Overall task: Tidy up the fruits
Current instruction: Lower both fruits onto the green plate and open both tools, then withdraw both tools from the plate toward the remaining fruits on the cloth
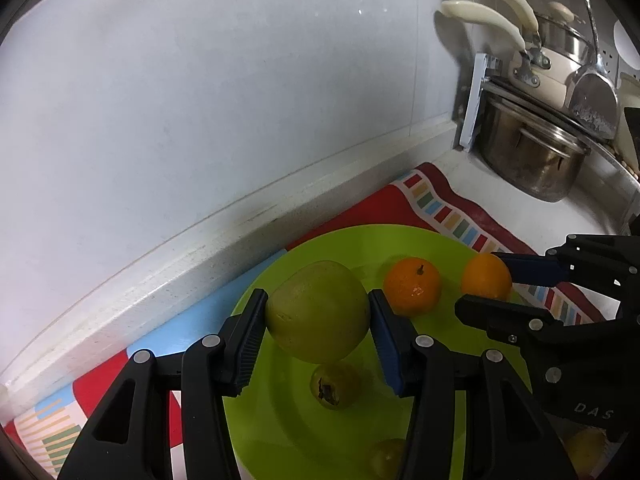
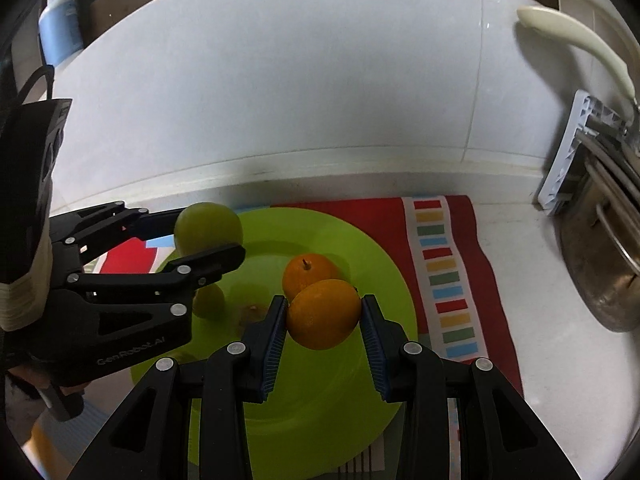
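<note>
My left gripper is shut on a large green fruit and holds it above the lime-green plate. My right gripper is shut on an orange above the same plate. A second orange with a stem lies on the plate; it also shows in the right wrist view. A small green fruit lies on the plate under the large one. Another small green fruit sits near the plate's front. In the left wrist view the right gripper holds its orange.
The plate rests on a red, blue and striped mat on a white counter against a white wall. Steel pots with cream handles stand at the right. A yellow fruit lies at lower right. A blue bottle stands at far left.
</note>
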A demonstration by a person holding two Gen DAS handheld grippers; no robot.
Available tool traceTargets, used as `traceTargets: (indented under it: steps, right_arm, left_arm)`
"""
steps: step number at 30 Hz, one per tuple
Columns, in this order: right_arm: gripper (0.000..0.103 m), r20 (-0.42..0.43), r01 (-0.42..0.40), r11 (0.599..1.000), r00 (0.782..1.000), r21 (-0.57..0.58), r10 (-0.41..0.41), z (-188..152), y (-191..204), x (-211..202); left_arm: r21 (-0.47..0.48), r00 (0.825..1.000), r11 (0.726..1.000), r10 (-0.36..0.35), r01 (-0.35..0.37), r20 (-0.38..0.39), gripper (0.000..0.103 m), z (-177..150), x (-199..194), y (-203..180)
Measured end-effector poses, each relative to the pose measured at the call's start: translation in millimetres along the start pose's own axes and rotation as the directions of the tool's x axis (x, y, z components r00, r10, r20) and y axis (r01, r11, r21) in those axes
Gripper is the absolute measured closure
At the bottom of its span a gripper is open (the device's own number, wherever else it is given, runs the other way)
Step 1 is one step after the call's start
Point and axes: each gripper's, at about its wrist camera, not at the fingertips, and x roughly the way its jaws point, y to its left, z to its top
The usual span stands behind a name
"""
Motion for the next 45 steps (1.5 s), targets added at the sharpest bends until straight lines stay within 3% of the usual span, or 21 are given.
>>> traceTargets:
  steps: [8, 11, 15, 30, 40, 45]
  right_arm:
    - [0.064, -0.009, -0.002, 1.000, 1.000, -0.005, 0.002, -0.8, 2.7, 2.4]
    - [0.054, -0.003, 0.028, 1.000, 1.000, -0.012, -0.028, 1.0, 3.6, 1.3]
    - [0.054, 0.014, 0.051, 0.999, 0.999, -0.006, -0.051, -0.1, 4.8, -7.6]
    - [0.054, 0.101, 0.056, 0.998, 0.993, 0.031, -0.059, -6.1, 14.6, -67.5]
    - [0.048, 0.159, 0.061, 0.996, 0.985, 0.061, -0.070, -22.2, 27.7, -114.4]
    - [0.039, 0.191, 0.080, 0.995, 0.977, 0.063, -0.091, -34.0, 38.0, -142.4]
  left_arm:
    - [0.004, 1.000, 1.000, -0.013, 0.014, -0.027, 0.050, -0.4, 7.4, -0.3]
    - [0.000, 1.000, 1.000, 0.006, -0.006, 0.005, 0.043, 2.0, -1.6, 2.4]
    - [-0.005, 0.999, 1.000, 0.027, -0.027, 0.028, 0.042, 3.6, -15.4, 6.0]
    - [-0.025, 0.991, 0.997, 0.070, -0.068, 0.114, 0.033, 0.8, -94.0, 0.6]
    - [-0.059, 0.983, 0.995, 0.087, -0.078, 0.163, 0.025, -15.7, -151.3, -9.1]
    - [-0.071, 0.978, 0.993, 0.106, -0.094, 0.180, 0.020, -28.2, -178.3, -13.7]
